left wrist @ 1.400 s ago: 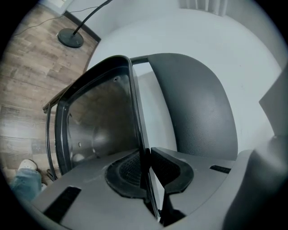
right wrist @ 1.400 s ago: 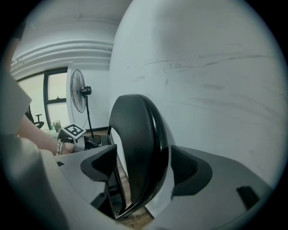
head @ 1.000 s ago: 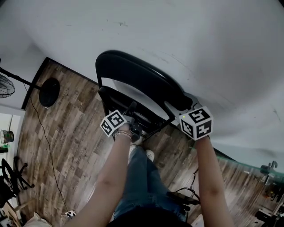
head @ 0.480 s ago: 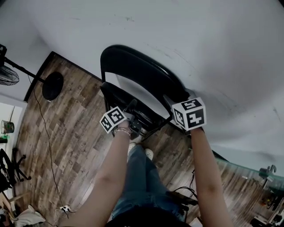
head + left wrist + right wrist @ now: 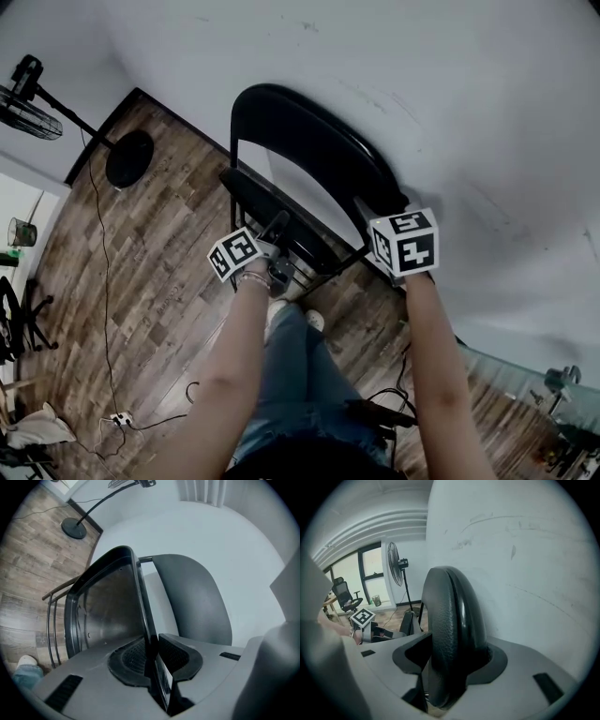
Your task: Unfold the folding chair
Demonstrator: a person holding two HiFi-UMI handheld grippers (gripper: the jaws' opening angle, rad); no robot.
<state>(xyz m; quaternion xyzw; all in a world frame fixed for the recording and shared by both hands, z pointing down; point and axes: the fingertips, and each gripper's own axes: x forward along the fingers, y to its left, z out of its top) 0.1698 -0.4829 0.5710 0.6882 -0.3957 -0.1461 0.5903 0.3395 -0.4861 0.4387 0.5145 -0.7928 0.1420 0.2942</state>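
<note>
While the folding chair [image 5: 314, 155] stands by the wall [image 5: 422, 94], my left gripper [image 5: 152, 656] pinches its thin seat rim [image 5: 143, 602], jaws nearly together; my right gripper [image 5: 450, 660] clamps its padded backrest [image 5: 447, 611], jaws wider apart

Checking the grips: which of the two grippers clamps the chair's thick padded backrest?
The right gripper: its jaws are clamped on the rounded, padded backrest. The left gripper instead pinches the thin edge of the seat.

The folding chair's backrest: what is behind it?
A plain white wall stands directly behind the backrest. Whether they touch cannot be seen: the backrest covers that strip of wall and the floor below it.
</note>
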